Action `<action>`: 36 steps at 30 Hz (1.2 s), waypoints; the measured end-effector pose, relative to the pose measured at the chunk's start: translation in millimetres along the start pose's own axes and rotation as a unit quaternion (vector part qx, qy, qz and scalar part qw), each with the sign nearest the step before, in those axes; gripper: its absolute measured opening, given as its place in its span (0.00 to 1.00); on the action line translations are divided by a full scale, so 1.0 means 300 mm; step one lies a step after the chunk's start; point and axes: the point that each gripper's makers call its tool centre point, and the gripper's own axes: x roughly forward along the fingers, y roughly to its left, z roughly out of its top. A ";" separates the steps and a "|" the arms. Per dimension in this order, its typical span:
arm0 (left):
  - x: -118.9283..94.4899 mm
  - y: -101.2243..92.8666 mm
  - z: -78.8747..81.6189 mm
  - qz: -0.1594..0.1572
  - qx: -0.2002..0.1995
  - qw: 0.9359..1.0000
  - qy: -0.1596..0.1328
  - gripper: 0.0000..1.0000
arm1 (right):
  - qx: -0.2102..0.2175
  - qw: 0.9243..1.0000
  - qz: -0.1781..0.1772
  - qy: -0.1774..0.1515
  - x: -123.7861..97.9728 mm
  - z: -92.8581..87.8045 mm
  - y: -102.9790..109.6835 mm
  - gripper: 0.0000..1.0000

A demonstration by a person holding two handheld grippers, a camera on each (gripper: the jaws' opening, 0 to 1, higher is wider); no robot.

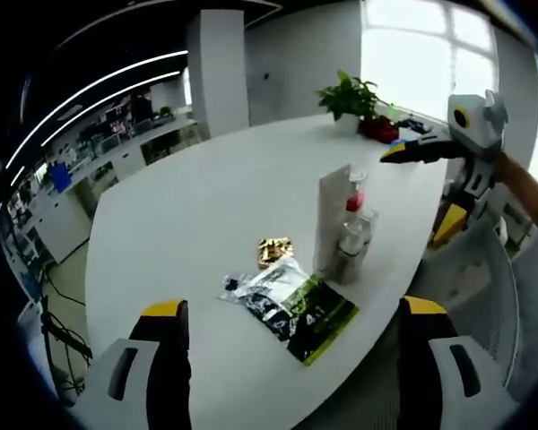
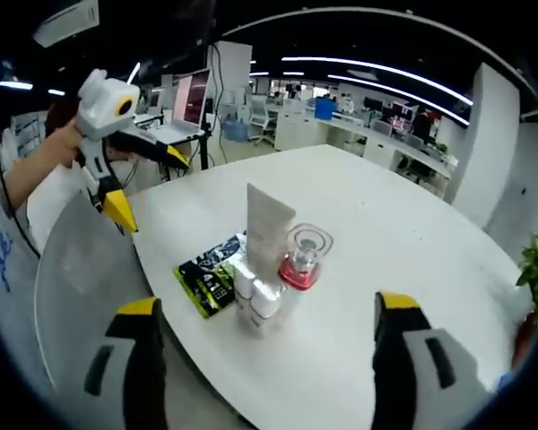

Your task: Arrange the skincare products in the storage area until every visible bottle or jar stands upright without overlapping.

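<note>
Both grippers, left point(image 1: 287, 327) & right point(image 2: 264, 318), I'm holding spread wide w/ nothing between jaws. White tube point(image 2: 267, 228), pink-based jar point(image 2: 302, 258) & small bottles point(image 2: 255, 300) are standing clustered near table point(image 2: 386, 242) edge, touching the green packet point(image 2: 211, 273).

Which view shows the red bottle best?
The right gripper view: the red bottle stands in the open beside the white tube. In the left gripper view the tube and small bottles hide most of it.
</note>
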 end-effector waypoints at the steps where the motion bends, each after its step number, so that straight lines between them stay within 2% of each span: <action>1: 0.001 0.004 -0.003 -0.002 0.000 1.000 0.002 0.95 | 0.001 1.000 0.000 0.001 0.003 0.000 0.002 0.99; 10: 0.018 0.043 -0.052 -0.043 0.021 0.999 0.019 0.97 | 0.029 0.999 -0.007 0.015 0.032 0.003 0.036 1.00; 15: 0.032 0.074 -0.056 -0.064 0.029 0.997 0.018 0.97 | 0.039 0.999 -0.024 0.018 0.029 0.006 0.041 1.00; 19: 0.064 0.096 -0.075 -0.081 0.074 0.993 0.040 0.97 | 0.048 0.998 -0.032 0.020 0.020 0.007 0.045 1.00; 22: 0.094 0.110 -0.073 -0.095 0.092 0.990 0.042 0.97 | 0.052 0.998 -0.040 0.025 0.016 -0.001 0.042 1.00; 24: 0.117 0.126 -0.076 -0.109 0.107 0.987 0.047 0.97 | 0.057 0.997 -0.043 0.028 0.013 -0.006 0.043 1.00; 25: 0.125 0.131 -0.090 -0.122 0.108 0.985 0.061 0.97 | 0.059 0.997 -0.047 0.027 0.012 -0.006 0.043 1.00; 27: 0.138 0.127 -0.098 -0.153 0.138 0.976 0.066 0.97 | 0.068 0.996 -0.054 0.025 0.010 -0.006 0.040 1.00; 28: 0.144 0.134 -0.103 -0.154 0.140 0.975 0.073 0.97 | 0.069 0.996 -0.055 0.025 0.011 -0.006 0.041 1.00; 30: 0.161 0.152 -0.101 -0.154 0.173 0.970 0.072 0.97 | 0.072 0.995 -0.056 0.031 0.014 -0.010 0.044 1.00; 32: 0.177 0.156 -0.110 -0.171 0.207 0.960 0.075 0.97 | 0.073 0.995 -0.060 0.032 0.016 -0.008 0.047 1.00; 33: 0.187 0.166 -0.121 -0.171 0.202 0.960 0.086 0.97 | 0.078 0.995 -0.061 0.034 0.018 -0.009 0.049 1.00; 36: 0.215 0.192 -0.122 -0.175 0.215 0.957 0.089 0.93 | 0.082 0.994 -0.064 0.036 0.022 -0.010 0.052 1.00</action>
